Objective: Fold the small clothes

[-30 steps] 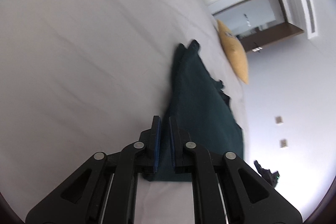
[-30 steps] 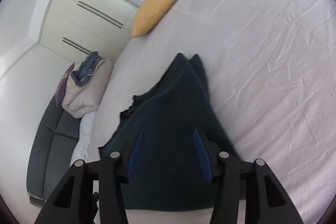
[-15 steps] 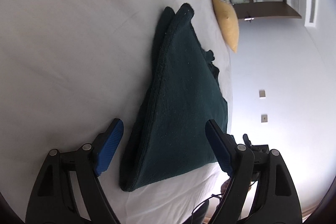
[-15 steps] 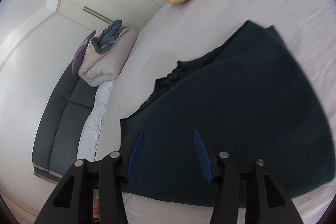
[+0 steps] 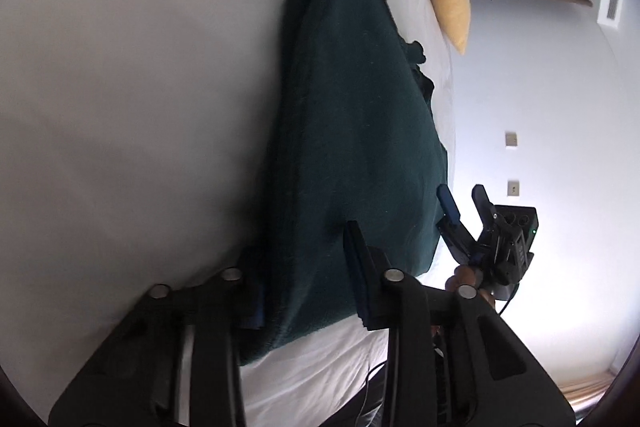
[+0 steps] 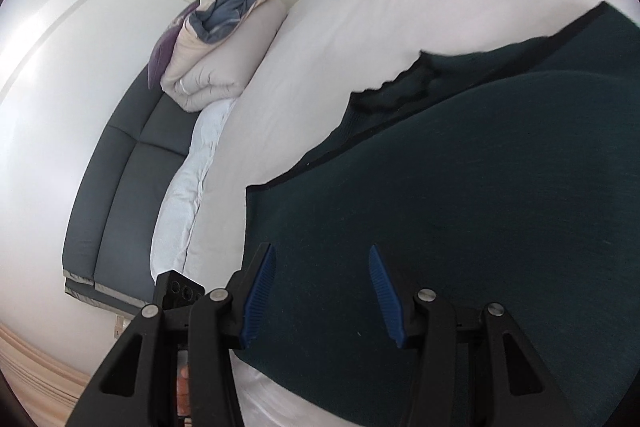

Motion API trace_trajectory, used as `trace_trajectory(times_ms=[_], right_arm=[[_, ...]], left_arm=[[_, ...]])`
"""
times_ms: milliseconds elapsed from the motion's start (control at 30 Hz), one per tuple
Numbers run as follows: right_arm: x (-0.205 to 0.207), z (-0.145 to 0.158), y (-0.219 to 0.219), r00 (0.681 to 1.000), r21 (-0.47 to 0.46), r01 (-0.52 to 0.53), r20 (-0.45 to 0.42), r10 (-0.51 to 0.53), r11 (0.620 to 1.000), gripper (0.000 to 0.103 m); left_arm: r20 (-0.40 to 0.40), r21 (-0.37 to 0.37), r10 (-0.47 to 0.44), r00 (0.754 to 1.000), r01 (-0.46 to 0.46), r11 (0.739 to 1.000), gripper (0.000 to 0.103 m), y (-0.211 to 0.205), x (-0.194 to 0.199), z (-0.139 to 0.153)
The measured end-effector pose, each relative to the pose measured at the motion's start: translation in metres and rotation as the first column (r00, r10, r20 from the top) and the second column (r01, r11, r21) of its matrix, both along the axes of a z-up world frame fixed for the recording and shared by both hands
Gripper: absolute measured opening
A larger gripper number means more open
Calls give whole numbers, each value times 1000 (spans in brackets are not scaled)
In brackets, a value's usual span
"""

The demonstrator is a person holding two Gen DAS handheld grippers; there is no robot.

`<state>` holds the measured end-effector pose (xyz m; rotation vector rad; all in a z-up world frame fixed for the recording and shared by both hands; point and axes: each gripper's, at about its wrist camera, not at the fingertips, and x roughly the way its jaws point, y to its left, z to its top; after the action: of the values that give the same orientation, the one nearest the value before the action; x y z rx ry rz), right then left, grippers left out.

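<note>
Dark green folded garment (image 5: 360, 131) lying on the white bed (image 5: 120, 75), near its edge. Left hand-held gripper (image 5: 308, 275) closing over the near folded edge, cloth between the jaws. Right hand-held gripper (image 6: 320, 291) half open above the cloth, gripping nothing (seen also from the left wrist). Best to pinch every layer before lifting, keeping edges aligned.
</note>
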<state>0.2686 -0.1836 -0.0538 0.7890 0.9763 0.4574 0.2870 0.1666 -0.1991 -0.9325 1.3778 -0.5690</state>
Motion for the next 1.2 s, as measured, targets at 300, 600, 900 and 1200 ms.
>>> trace_trajectory(times_ms=[300, 600, 900, 1200], right_arm=[[28, -36, 21, 992, -28, -68, -113, 65, 997, 52], [25, -44, 16, 992, 20, -105, -64, 106, 994, 50], [34, -13, -36, 990, 233, -95, -75, 116, 968, 86], [55, -19, -53, 986, 281, -130, -62, 153, 951, 90]], left_arm=[[74, -2, 90, 993, -90, 996, 10, 6, -15, 21], [212, 109, 46, 976, -70, 992, 10, -34, -12, 82], [346, 313, -155, 925, 42, 949, 10, -162, -5, 137], [303, 384, -294, 906, 166, 908, 10, -259, -12, 104]])
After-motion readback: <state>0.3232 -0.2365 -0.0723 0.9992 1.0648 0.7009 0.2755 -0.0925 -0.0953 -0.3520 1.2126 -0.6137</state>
